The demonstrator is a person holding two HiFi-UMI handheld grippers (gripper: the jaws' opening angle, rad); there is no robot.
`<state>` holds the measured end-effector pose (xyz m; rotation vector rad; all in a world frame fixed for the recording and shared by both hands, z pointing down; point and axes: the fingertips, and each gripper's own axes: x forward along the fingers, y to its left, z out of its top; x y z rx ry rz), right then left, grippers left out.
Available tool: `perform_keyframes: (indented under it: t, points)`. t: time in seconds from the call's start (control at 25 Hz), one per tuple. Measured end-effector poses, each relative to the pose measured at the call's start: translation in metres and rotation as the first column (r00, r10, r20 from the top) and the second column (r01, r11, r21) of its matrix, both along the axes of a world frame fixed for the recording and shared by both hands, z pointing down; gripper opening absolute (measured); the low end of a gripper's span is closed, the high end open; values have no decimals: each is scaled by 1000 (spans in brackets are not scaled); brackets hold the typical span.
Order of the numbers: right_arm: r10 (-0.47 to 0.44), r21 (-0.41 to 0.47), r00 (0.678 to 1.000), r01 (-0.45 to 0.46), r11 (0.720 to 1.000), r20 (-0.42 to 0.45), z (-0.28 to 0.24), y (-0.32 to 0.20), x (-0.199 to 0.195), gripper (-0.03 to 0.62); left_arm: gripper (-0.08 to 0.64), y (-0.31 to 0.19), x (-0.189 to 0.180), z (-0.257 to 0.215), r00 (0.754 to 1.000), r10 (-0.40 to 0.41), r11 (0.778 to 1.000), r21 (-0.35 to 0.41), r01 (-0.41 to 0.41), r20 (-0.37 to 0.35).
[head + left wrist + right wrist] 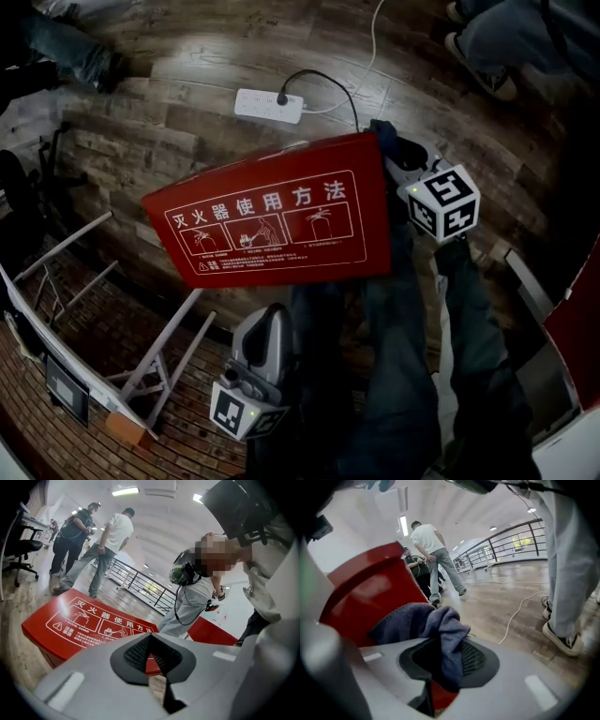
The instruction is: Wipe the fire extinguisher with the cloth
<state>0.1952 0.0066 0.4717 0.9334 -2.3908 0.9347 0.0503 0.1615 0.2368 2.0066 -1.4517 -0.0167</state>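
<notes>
While the left gripper (150, 640) sits low with its jaws pressed together at the tips and nothing between them, a white metal frame (171, 327) stands on the wooden floor off to its left. Just ahead of those tips lies the red fire extinguisher box (272, 225), tilted, its lid printed with white Chinese usage instructions and small diagrams. No extinguisher itself shows in any view. Beyond the box, further from both tools, a white power strip (269, 105) lies on the floor with a black plug in it. The right gripper (443, 657) is at the box's right edge, its jaws pinching a blue-grey cloth (424, 620). The cloth bunches out past the tips toward the box's upper right corner. Whether it touches the red surface cannot be told.
</notes>
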Motion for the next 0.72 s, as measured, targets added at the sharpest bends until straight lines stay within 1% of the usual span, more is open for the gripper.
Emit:
perform_keyframes:
  t: [0.08, 0.12, 0.16, 0.28, 0.32, 0.4, 0.48, 0.56, 0.6, 0.64, 0.72]
  points:
    - [27, -58, 999, -24, 998, 47, 14, -3, -1, 112, 5, -1, -2, 1, 1000, -23, 1000, -3, 23, -5]
    - [23, -88, 997, -17, 996, 68, 19, 5, -1, 110, 5, -1, -3, 3, 999, -34, 999, -11, 34, -6]
    - [1, -115, 997, 8, 993, 76, 22, 20, 1, 110, 5, -1, -3, 7, 999, -44, 999, -25, 43, -7]
    - [-117, -177, 991, 127, 976, 66, 23, 91, 7, 110, 5, 3, -1, 17, 999, -45, 998, -49, 45, -5]
    - [-140, -193, 988, 151, 970, 70, 21, 113, 8, 110, 5, 5, 1, 19, 999, -34, 998, -52, 34, -8]
    - [-145, -215, 986, 159, 964, 79, 20, 139, 9, 110, 5, 8, 8, 24, 1000, -13, 998, -59, 12, -21]
    - [-165, -216, 985, 170, 961, 43, 31, 135, 9, 110, 5, 7, 14, 26, 999, 0, 998, -61, -2, -37]
    - [-199, -216, 980, 189, 958, -24, 54, 112, 8, 110, 5, 6, 16, 26, 999, 8, 998, -60, -10, -44]
    - [-202, -221, 978, 186, 957, -52, 67, 99, 7, 110, 5, 7, 15, 27, 999, 9, 998, -61, -12, -43]
    - [-192, -229, 979, 171, 958, -71, 78, 85, 6, 110, 5, 8, 14, 27, 999, 9, 998, -64, -11, -41]
    - [-142, -249, 986, 118, 961, -82, 93, 69, 4, 110, 5, 9, 8, 29, 999, 4, 997, -71, -6, -35]
